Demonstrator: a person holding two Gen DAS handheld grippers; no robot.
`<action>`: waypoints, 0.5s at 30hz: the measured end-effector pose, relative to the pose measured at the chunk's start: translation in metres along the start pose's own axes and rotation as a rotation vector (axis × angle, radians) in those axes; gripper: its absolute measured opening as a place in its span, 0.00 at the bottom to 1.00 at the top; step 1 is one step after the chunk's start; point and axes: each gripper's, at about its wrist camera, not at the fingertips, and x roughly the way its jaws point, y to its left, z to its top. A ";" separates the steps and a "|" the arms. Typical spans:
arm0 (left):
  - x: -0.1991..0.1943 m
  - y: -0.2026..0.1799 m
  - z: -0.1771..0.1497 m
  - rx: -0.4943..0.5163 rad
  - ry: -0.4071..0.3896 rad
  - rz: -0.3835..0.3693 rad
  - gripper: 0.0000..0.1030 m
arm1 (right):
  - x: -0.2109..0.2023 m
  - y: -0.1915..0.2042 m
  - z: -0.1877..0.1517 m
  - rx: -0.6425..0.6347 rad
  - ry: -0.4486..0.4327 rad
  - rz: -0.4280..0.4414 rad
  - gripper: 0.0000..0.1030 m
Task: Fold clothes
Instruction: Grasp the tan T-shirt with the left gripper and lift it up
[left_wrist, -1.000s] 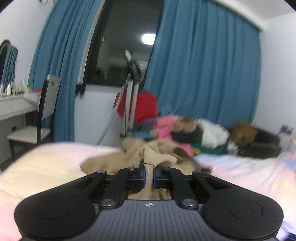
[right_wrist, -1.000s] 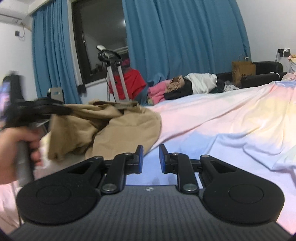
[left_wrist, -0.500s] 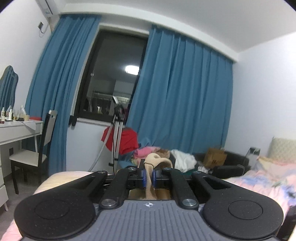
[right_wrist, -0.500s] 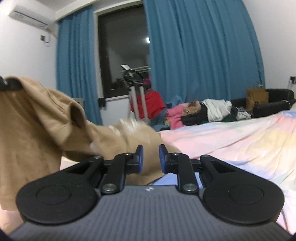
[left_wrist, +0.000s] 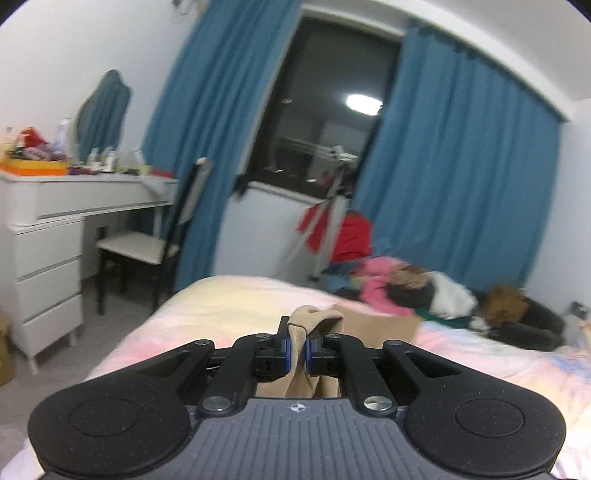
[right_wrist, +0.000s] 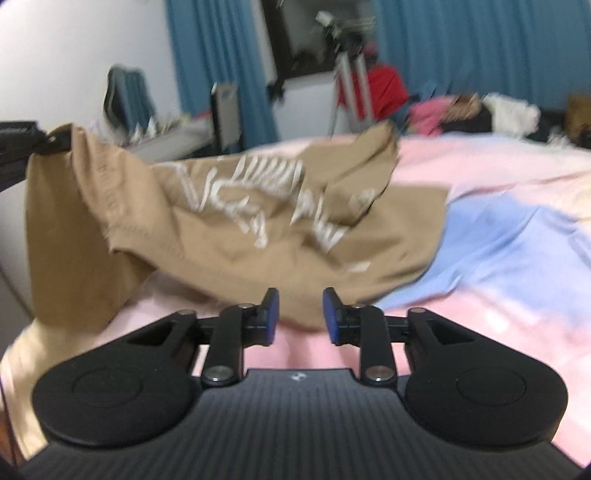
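Left gripper (left_wrist: 297, 345) is pinched tight on a bunched edge of the tan shirt (right_wrist: 236, 221), fabric rising above and hanging below its fingertips, with the bed (left_wrist: 229, 306) ahead and the bed's left edge dropping to floor beside the white desk (left_wrist: 48, 236) and chair (left_wrist: 147, 243). Right gripper (right_wrist: 300, 317) stands spread and holds nothing, its fingertips just short of the shirt's near hem. The shirt hangs from its upper-left corner and drapes rightward onto the bed, with bare sheet open to the right.
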 end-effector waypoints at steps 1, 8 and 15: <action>0.004 0.006 -0.002 0.006 0.013 0.017 0.07 | 0.008 0.003 -0.001 -0.009 0.025 0.002 0.39; 0.037 0.015 -0.010 0.074 0.078 0.084 0.07 | 0.040 0.026 -0.017 -0.139 0.071 -0.050 0.40; 0.093 0.026 -0.031 0.145 0.170 0.198 0.07 | 0.047 0.024 -0.012 -0.160 -0.007 -0.126 0.40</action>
